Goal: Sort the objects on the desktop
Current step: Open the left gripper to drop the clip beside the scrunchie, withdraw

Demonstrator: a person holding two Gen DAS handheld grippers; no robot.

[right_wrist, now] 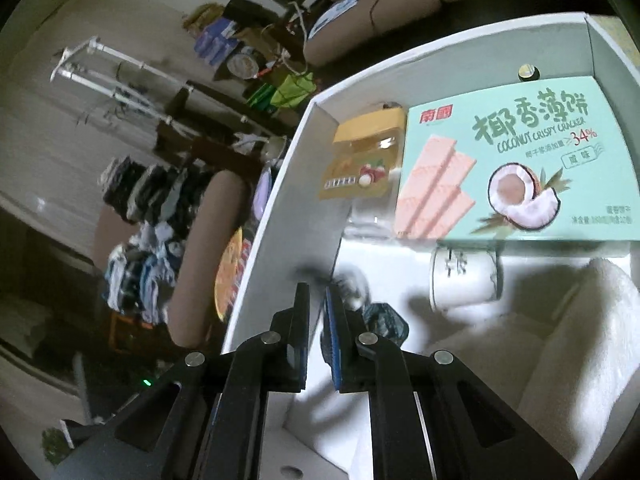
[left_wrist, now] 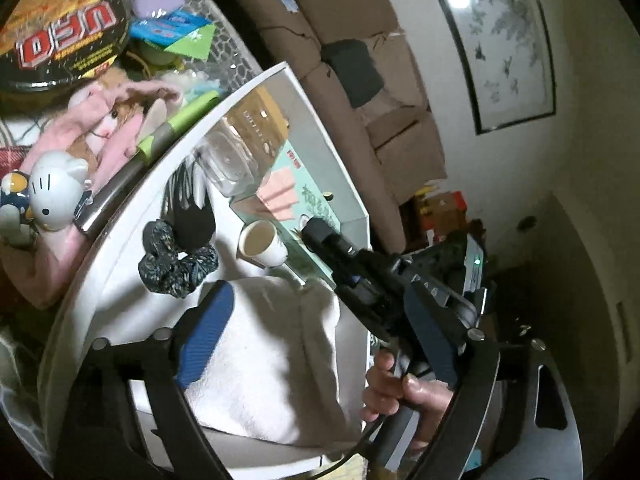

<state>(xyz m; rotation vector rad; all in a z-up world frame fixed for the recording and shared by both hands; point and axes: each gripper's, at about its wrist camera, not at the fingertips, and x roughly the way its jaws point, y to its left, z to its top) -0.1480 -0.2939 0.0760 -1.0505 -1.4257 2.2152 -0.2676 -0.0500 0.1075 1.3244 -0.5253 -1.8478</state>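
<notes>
A white box [left_wrist: 340, 168] holds a mint cracker box [right_wrist: 520, 160], a clear jar with a yellow label [right_wrist: 360, 168], a white cup [left_wrist: 262, 244], a dark scrunchie [left_wrist: 176, 264], a black comb-like item [left_wrist: 192, 208] and a white towel [left_wrist: 264, 352]. My left gripper [left_wrist: 320, 336] is open and empty above the towel. My right gripper [right_wrist: 318, 300] is nearly shut with nothing between its fingers, hovering over the box's left wall by the scrunchie [right_wrist: 384, 320]. The right gripper's body [left_wrist: 360, 272] shows in the left wrist view, held by a hand.
Left of the box lies a pile: a noodle bowl [left_wrist: 64, 36], a pink plush toy [left_wrist: 112, 120], a Hello Kitty figure [left_wrist: 56, 192], a green-handled tool [left_wrist: 176, 128] and packets in a clear tray [left_wrist: 224, 40]. A sofa [left_wrist: 360, 60] stands behind.
</notes>
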